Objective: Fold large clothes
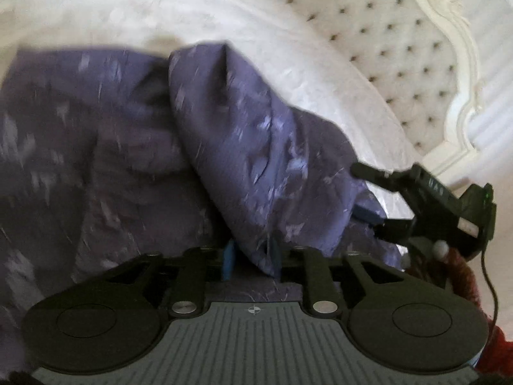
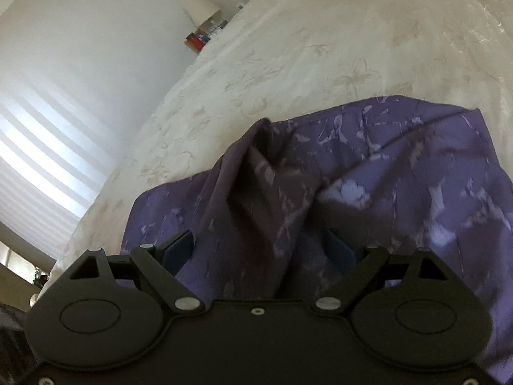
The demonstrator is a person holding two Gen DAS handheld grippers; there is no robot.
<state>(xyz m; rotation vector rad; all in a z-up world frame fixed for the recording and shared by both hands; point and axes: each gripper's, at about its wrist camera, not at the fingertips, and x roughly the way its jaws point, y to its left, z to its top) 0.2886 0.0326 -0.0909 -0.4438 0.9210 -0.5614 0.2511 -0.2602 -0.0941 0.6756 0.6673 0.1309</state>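
Note:
A purple garment (image 1: 250, 134) with pale flower prints lies crumpled on the white bed (image 1: 192, 9). In the left wrist view a raised fold of it runs down into my left gripper (image 1: 251, 255), whose blue pads (image 1: 228, 256) stand close together with the bunched cloth filling the gap. My right gripper (image 1: 368, 197) shows at the right, fingers wide apart around the garment's edge. In the right wrist view my right gripper (image 2: 259, 250) is open, and a dark ridge of the garment (image 2: 400, 166) passes between its pads (image 2: 341, 252) without being pinched.
A tufted cream headboard (image 1: 394, 48) with a carved frame stands behind the bed. The flowered bedspread (image 2: 304, 48) stretches beyond the garment. A window with blinds (image 2: 38, 147) and a small shelf (image 2: 198, 40) lie past the bed. A red sleeve (image 1: 465, 276) shows beside the right gripper.

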